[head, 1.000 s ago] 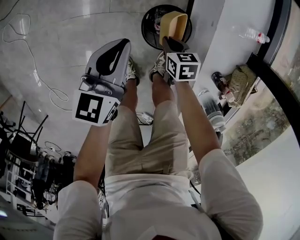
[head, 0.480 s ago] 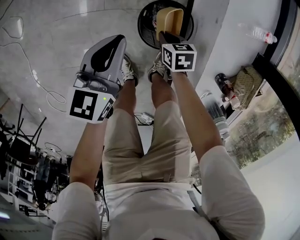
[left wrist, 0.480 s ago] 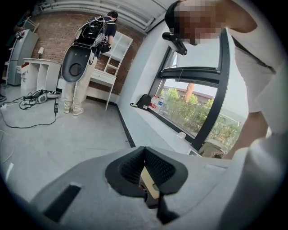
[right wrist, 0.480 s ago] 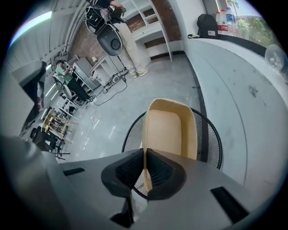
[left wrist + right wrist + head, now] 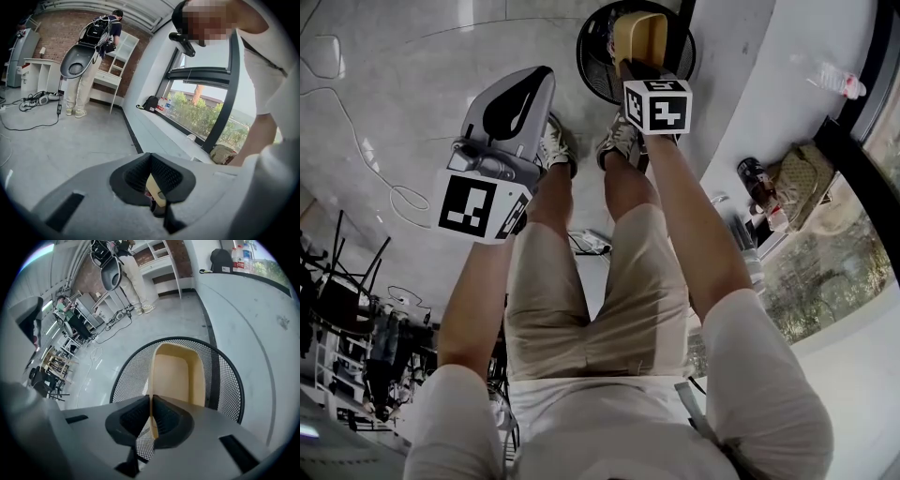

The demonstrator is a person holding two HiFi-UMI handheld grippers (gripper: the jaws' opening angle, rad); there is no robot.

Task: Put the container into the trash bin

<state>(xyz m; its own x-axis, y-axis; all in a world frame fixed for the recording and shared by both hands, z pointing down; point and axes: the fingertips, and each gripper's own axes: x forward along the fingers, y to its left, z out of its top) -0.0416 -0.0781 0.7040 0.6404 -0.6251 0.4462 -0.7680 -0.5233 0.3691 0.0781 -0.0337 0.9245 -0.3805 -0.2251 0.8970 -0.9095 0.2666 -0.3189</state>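
Observation:
A tan open-topped container [image 5: 637,36] hangs over the mouth of the round black mesh trash bin [image 5: 592,66] on the floor, just past the person's shoes. My right gripper [image 5: 636,66] is shut on one of its side walls. In the right gripper view the container [image 5: 180,373] lies inside the ring of the trash bin rim [image 5: 229,376], with its wall pinched at my right gripper [image 5: 151,404]. My left gripper [image 5: 546,80] hangs to the left of the bin, over the floor. Seen in its own view, my left gripper [image 5: 151,157] has its pads together and holds nothing.
A white ledge [image 5: 769,84] runs along the window at the right, with a plastic bottle [image 5: 839,80], a tan bag [image 5: 802,178] and a dark can [image 5: 752,173]. Cables [image 5: 366,141] lie on the floor at left, beside dark chairs [image 5: 337,281]. Another person [image 5: 93,61] stands far off.
Both grippers have sunk lower. The container has gone down with my right gripper and sits more squarely over the bin's mouth.

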